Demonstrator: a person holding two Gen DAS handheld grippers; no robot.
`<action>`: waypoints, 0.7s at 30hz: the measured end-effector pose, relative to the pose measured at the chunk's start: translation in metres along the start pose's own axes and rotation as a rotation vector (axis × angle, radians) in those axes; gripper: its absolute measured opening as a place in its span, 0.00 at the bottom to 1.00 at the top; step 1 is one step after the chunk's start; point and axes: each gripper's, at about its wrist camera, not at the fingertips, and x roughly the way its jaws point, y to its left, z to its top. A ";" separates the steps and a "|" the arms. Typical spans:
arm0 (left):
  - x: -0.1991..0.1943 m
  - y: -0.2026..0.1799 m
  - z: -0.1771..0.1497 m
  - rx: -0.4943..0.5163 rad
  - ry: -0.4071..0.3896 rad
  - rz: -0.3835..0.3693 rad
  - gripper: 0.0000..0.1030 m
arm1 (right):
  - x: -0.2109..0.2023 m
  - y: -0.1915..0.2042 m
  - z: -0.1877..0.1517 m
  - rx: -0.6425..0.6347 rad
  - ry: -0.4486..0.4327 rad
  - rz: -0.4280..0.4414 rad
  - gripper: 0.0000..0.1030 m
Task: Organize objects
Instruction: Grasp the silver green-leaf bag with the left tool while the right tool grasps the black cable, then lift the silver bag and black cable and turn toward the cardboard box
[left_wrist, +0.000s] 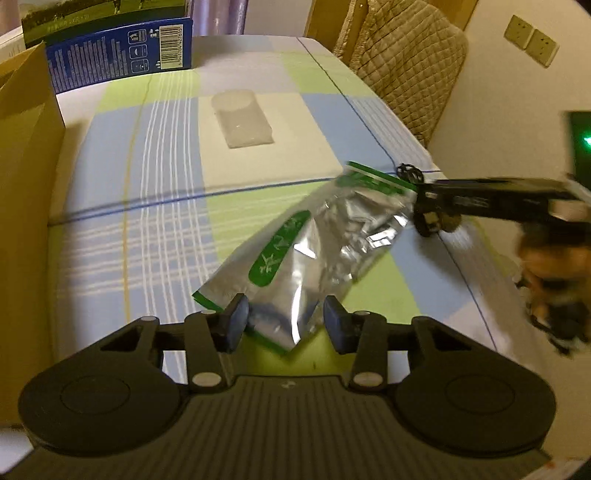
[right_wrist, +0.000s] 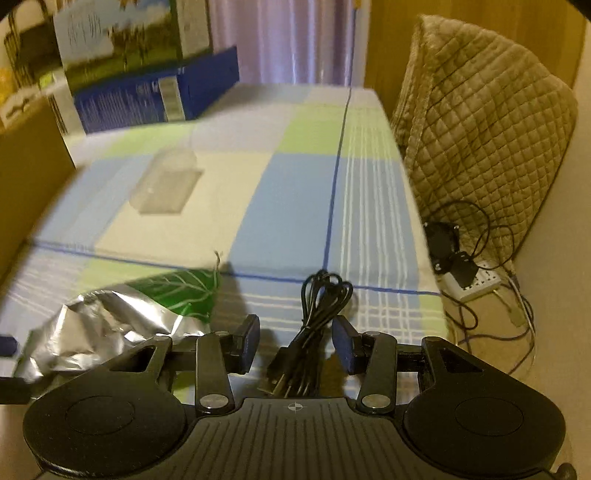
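Little is judged done: the foil pouch (left_wrist: 310, 251) is bracketed low in frame by the parted left gripper (left_wrist: 284, 323), the black cable (right_wrist: 314, 325) by the parted right gripper (right_wrist: 295, 341), neither pressed.

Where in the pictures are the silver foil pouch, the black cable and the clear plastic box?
silver foil pouch (left_wrist: 325, 236): left wrist view, crumpled silver middle.
black cable (right_wrist: 314, 325): right wrist view, bundled strands below the loops.
clear plastic box (left_wrist: 242, 120): left wrist view, top face.
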 end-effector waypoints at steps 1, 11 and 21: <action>-0.005 0.000 -0.001 0.013 -0.009 -0.005 0.39 | 0.002 0.002 -0.001 0.000 0.000 0.005 0.40; 0.001 0.003 0.029 0.139 -0.068 -0.075 0.71 | -0.013 0.027 -0.022 -0.030 0.057 0.298 0.12; 0.036 0.002 0.025 0.300 0.076 -0.010 0.69 | -0.029 0.016 -0.033 0.031 0.078 0.271 0.12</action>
